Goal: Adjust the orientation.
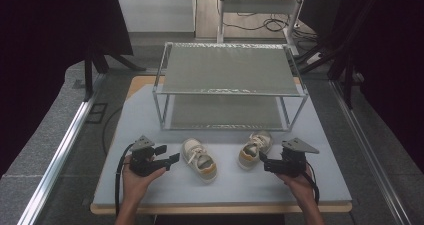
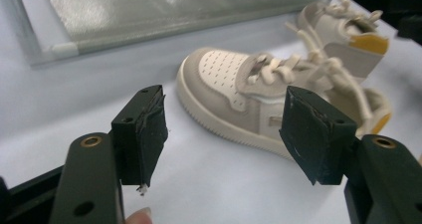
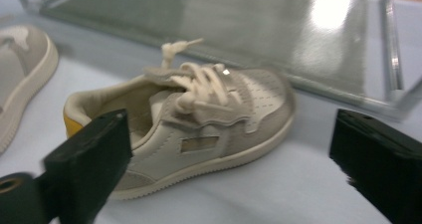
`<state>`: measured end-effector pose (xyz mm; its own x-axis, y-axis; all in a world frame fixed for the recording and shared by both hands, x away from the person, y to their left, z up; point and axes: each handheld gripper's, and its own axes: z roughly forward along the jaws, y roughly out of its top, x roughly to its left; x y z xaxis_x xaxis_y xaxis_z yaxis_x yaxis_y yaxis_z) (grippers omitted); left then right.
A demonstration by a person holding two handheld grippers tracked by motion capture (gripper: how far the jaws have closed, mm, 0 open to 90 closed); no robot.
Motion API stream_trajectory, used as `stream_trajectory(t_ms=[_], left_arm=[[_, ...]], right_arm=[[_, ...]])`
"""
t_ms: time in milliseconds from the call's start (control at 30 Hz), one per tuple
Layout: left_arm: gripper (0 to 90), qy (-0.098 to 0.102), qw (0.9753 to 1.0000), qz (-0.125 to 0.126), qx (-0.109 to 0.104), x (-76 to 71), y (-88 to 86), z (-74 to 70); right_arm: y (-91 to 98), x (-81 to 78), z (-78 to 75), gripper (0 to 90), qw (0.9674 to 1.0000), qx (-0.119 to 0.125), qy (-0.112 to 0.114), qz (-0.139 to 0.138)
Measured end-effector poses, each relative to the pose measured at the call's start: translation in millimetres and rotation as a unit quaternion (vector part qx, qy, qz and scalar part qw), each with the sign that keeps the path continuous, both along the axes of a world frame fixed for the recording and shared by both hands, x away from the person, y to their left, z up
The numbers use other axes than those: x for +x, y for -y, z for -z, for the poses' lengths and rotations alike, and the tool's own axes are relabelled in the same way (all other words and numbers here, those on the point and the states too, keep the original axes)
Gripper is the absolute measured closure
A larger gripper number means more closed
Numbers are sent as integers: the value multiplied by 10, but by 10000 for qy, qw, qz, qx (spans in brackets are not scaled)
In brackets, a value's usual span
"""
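Two small beige-and-white shoes with yellow heel tabs lie on the pale table (image 1: 327, 185) in front of a rack. The left shoe (image 1: 199, 159) has its toe towards the rack and its heel towards me. The right shoe (image 1: 255, 148) lies a little farther back. My left gripper (image 1: 169, 154) is open just left of the left shoe, jaws aimed at it. In the left gripper view the open left gripper (image 2: 224, 119) frames that shoe (image 2: 219, 77). My right gripper (image 1: 265, 162) is open beside the right shoe's heel. The right gripper (image 3: 236, 134) frames this shoe (image 3: 209, 119), touching nothing.
A two-tier metal rack (image 1: 230, 75) with grey shelves stands at the table's back half; its lower shelf (image 3: 249, 20) lies just behind the shoes. The second shoe (image 2: 348, 40) sits beyond the first. Dark curtains and aluminium rails flank the table.
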<state>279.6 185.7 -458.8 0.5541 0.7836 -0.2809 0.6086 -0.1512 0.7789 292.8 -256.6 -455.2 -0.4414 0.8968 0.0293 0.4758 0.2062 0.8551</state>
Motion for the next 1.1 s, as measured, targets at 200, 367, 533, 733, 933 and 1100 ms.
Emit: stream_trajectory(t_ms=[200, 367, 533, 733, 933, 1100], left_arm=[[339, 40, 10000, 23, -41, 8, -6, -21], [339, 83, 9999, 80, -30, -38, -30, -38], [339, 121, 9998, 130, -60, -70, -37, -59], [339, 94, 9999, 133, -26, -56, -54, -51], [339, 21, 9998, 212, 61, -47, 9, -7], [333, -58, 9992, 355, 159, -37, 102, 41]], right_arm=[[114, -84, -59, 141, 9995, 0, 307, -90], [90, -106, -54, 186, 9991, -206, 292, -209], [-48, -170, -64, 212, 9977, -428, 350, -400], [-118, -144, -32, 231, 9973, -574, 250, -383], [-156, -147, 6, 239, 9967, -648, 191, -446], [-168, -173, -29, 261, 9966, -617, 251, -493]])
